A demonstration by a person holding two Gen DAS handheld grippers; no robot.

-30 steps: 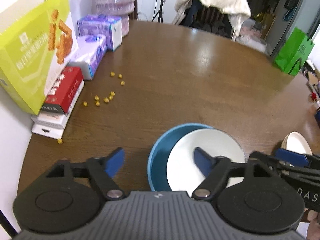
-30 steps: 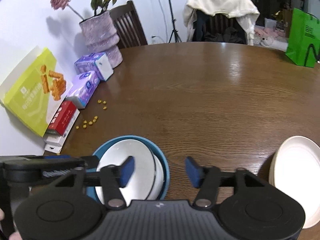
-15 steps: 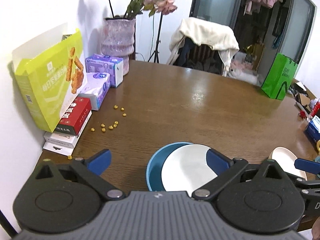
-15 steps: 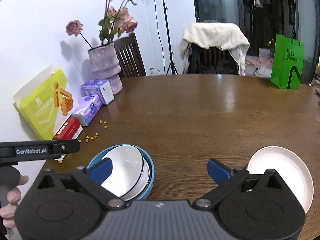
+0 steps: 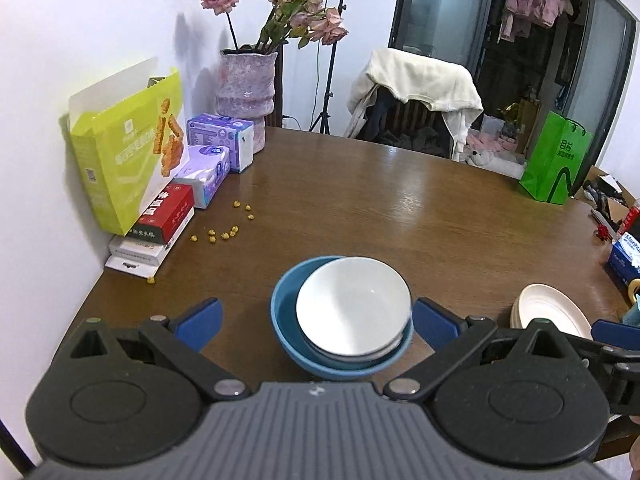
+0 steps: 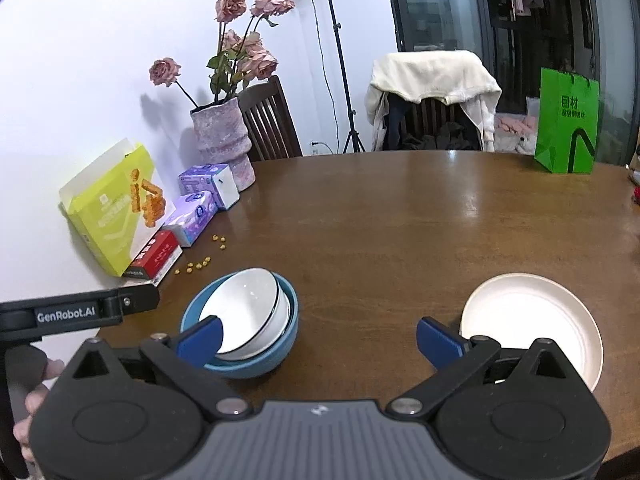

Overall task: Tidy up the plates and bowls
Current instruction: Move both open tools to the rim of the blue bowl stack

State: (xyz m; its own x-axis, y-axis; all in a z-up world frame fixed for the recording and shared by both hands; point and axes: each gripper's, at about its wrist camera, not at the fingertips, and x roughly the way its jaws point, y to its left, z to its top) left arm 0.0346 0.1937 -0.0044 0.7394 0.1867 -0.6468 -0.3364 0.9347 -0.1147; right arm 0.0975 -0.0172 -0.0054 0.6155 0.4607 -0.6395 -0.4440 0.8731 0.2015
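A white bowl (image 5: 354, 306) sits nested, slightly tilted, inside a blue bowl (image 5: 316, 354) on the brown table, just ahead of my left gripper (image 5: 316, 324). That gripper is open wide, held above and short of the bowls, with nothing in it. In the right wrist view the same white bowl (image 6: 248, 312) and blue bowl (image 6: 280, 356) lie at the lower left. My right gripper (image 6: 320, 340) is open and empty over bare wood between the bowls and a stack of cream plates (image 6: 532, 320). The cream plates (image 5: 552, 312) also show right of the bowls.
Along the left wall stand a yellow-green snack box (image 5: 124, 168), a red box (image 5: 166, 214), tissue packs (image 5: 204, 174) and a vase of roses (image 5: 246, 84). Yellow crumbs (image 5: 224, 234) lie nearby. A green bag (image 5: 556, 160) stands at the far edge by a draped chair (image 5: 416, 96).
Both grippers have drawn back and upward from the nested bowls while their jaws spread wider. Their fingers no longer reach into the white bowl, which stays in the blue one.
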